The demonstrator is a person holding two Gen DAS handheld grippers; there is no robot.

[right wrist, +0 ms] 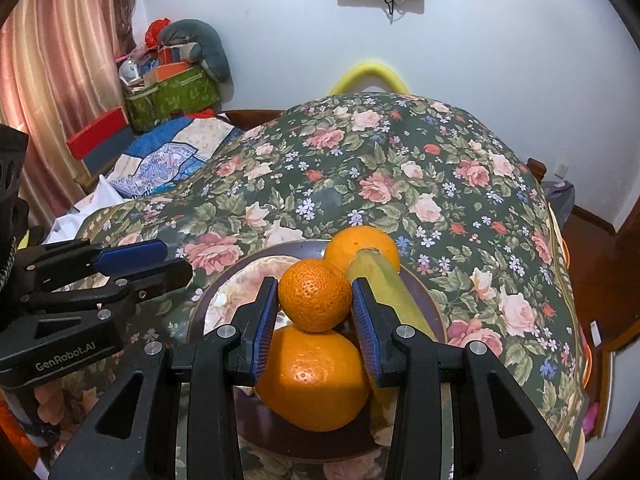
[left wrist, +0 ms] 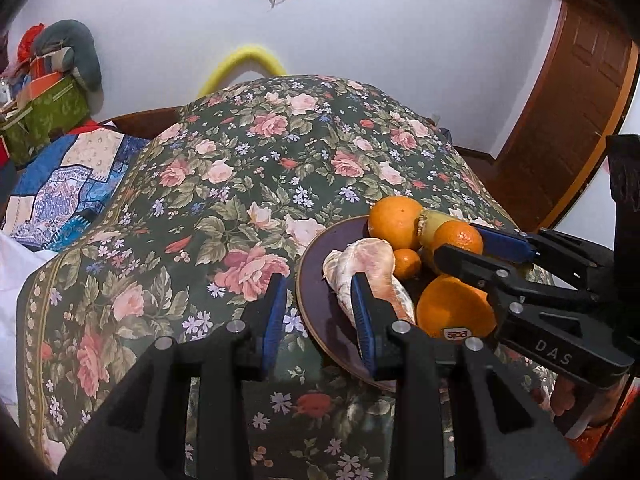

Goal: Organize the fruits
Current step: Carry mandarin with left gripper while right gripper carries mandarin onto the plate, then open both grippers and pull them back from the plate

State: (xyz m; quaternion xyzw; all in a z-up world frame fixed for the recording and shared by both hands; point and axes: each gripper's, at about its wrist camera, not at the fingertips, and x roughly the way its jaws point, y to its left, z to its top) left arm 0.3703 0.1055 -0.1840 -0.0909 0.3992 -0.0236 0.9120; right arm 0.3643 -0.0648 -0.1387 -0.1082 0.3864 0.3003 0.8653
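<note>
- We take the dark round plate (left wrist: 316, 280) on the floral tablecloth (left wrist: 240, 184) as the landmark; its near rim is cut off behind the left gripper's body in the left wrist view.
- In the right wrist view, most of the plate (right wrist: 430, 304) is covered by fruit and by the right gripper (right wrist: 315, 300).
- The peeled pomelo segment (left wrist: 368, 268) lies on the plate's left half; its lower end is hidden by the left gripper's right finger (left wrist: 362, 320).
- A pale yellow-green fruit (right wrist: 384, 284) lies on the plate's right side; we cannot tell its kind.
- The small mandarin (left wrist: 407, 263) at the plate's centre is not visible in the right wrist view.
- The left gripper (left wrist: 318, 316) has its fingers wide apart with nothing between them, straddling the plate's left rim.
- The right gripper's fingers sit on either side of the tangerine (right wrist: 315, 294) above the plate; both blue pads (right wrist: 266, 320) appear to touch its skin.
- The tangerine rests on the large stickered orange (right wrist: 314, 376) at the plate's near edge.
- A second large orange (right wrist: 360, 246) sits at the plate's far edge.
</note>
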